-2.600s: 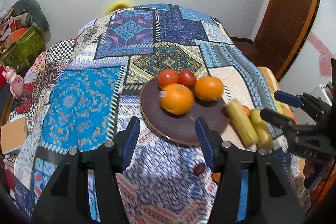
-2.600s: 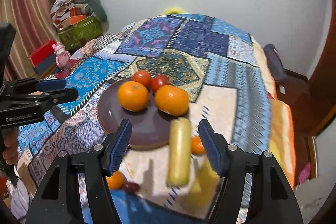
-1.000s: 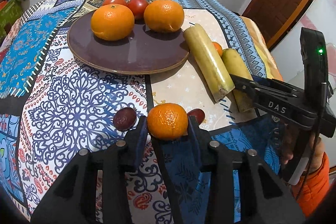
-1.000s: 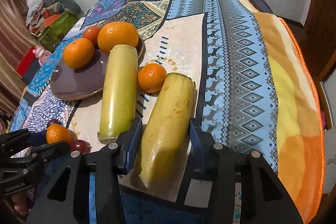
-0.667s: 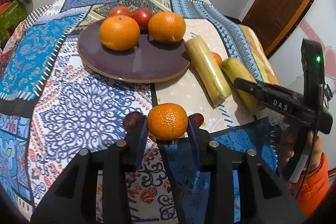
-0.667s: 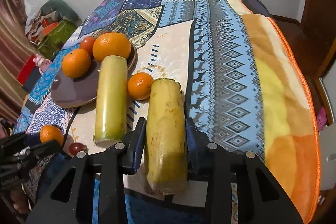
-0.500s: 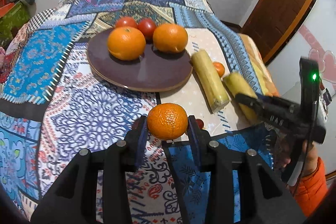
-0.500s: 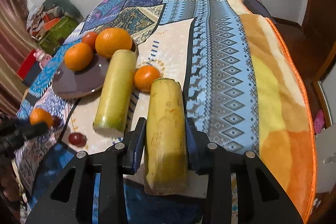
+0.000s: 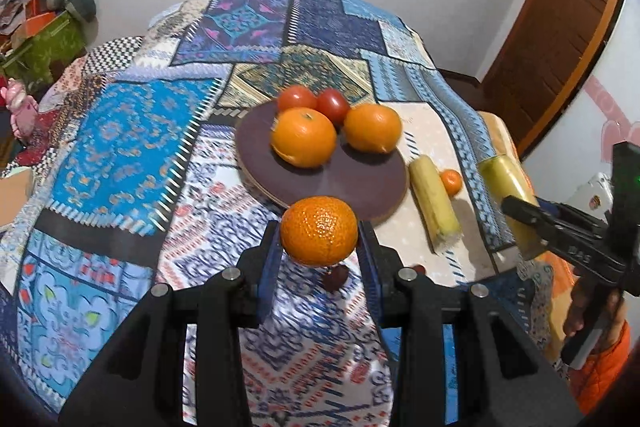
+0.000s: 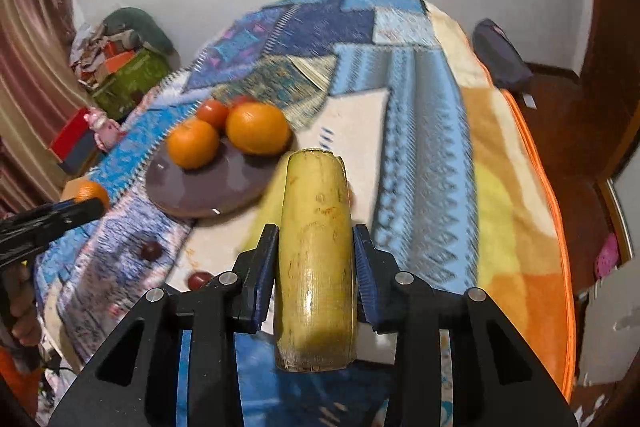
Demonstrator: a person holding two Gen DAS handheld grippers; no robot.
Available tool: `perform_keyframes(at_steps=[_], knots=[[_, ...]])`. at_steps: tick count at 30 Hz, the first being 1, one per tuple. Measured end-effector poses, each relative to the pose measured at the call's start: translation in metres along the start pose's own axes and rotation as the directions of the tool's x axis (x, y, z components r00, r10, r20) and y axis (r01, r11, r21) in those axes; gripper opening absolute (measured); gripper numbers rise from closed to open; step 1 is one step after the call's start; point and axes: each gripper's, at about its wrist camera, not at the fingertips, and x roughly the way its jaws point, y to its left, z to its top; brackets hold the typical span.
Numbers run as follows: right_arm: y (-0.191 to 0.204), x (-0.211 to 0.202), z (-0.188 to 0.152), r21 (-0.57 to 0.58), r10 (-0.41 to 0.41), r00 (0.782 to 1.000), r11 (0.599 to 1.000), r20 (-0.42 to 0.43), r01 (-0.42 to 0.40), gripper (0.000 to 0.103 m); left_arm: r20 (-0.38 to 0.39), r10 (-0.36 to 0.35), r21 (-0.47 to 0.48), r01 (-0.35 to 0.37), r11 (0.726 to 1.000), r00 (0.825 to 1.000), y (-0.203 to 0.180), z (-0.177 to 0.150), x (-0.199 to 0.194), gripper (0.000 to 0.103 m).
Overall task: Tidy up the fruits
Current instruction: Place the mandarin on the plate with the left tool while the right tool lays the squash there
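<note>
My left gripper [image 9: 319, 251] is shut on a small orange [image 9: 319, 230] and holds it in the air just before the near rim of the brown plate [image 9: 360, 183]. The plate carries two big oranges [image 9: 304, 142] and two tomatoes [image 9: 333, 103]. My right gripper [image 10: 315, 255] is shut on a thick yellow-green banana piece [image 10: 315, 259], lifted above the bedspread right of the plate [image 10: 192, 193]. It also shows in the left wrist view [image 9: 508, 183]. A second banana piece [image 9: 434, 205] and a tiny orange [image 9: 451, 182] lie right of the plate.
Two dark red plums [image 10: 151, 250] lie on the patterned bedspread [image 9: 132, 155] near its front edge. Boxes and a pink toy [image 9: 16, 107] stand on the floor at the left. A wooden door [image 9: 560, 39] is at the right.
Both grippers have risen and pulled back. The small orange and the banana piece have come up off the bedspread with them. The plate now looks farther away.
</note>
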Motion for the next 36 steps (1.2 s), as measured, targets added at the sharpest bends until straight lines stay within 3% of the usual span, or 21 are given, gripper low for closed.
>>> perform_keyframes(at_steps=[14, 36], knots=[[0.069, 0.056, 0.041, -0.092, 0.098, 0.995, 0.991, -0.014, -0.098, 0.034, -0.007, 0.047, -0.006, -0.047, 0.999, 0.999, 0.030, 0.035, 0.032, 0.037], [0.090, 0.116, 0.059, -0.103, 0.088, 0.993, 0.990, -0.082, -0.097, 0.034, -0.044, 0.062, -0.008, -0.062, 0.998, 0.997, 0.046, 0.060, 0.086, 0.037]])
